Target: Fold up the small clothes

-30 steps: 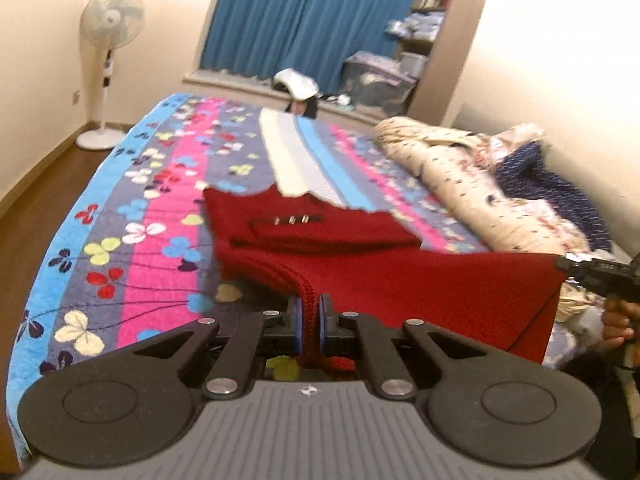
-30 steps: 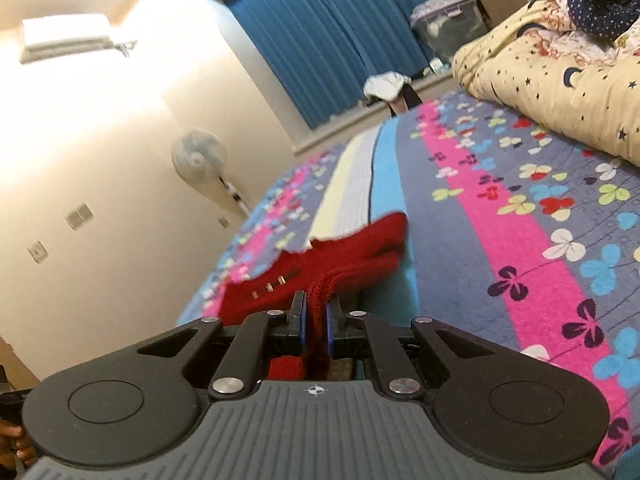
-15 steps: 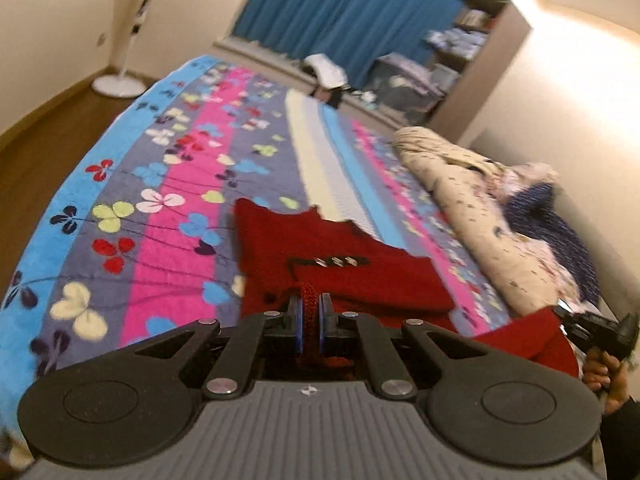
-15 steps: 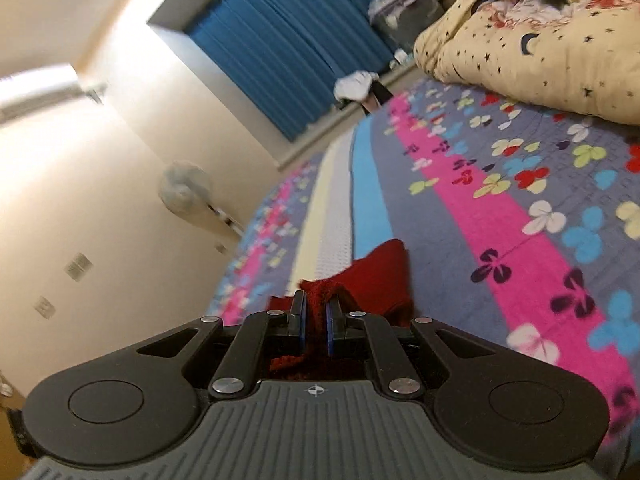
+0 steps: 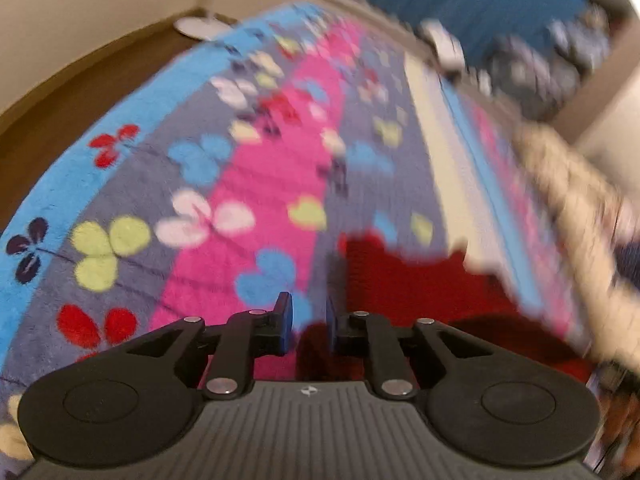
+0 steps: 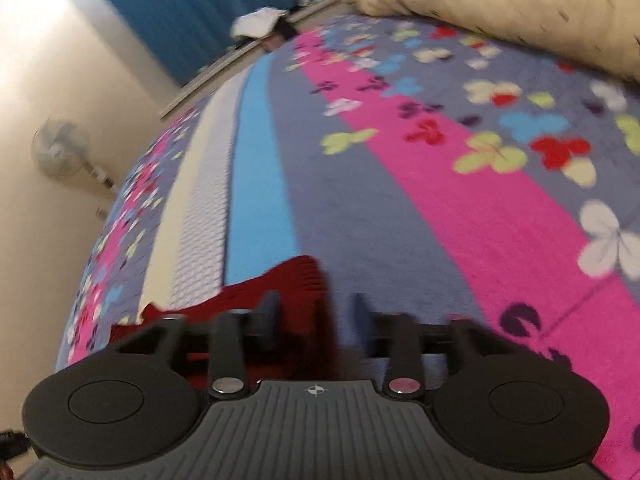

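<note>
A red knitted garment (image 5: 420, 288) lies on the flowered bedspread (image 5: 224, 216), folded over itself. My left gripper (image 5: 308, 322) hangs low over its left edge. Its jaws are opening, with a narrow gap between the pads; red cloth shows below the gap and neither pad presses on it. In the right wrist view the same red garment (image 6: 296, 280) ends at a ribbed corner. My right gripper (image 6: 316, 312) is over that corner, its jaws opening and well apart, with the red edge loose between them. Both views are blurred.
A cream quilt (image 6: 500, 8) is heaped along the far side of the bed. A standing fan (image 6: 60, 152) is by the wall, its base (image 5: 204, 24) on the wooden floor. Blue curtains (image 6: 192, 0) hang at the back.
Both grippers carried the garment's near edge forward and down over the rest, then let go: their jaws, shut on red cloth before, now stand apart. The cameras sit lower over the bed.
</note>
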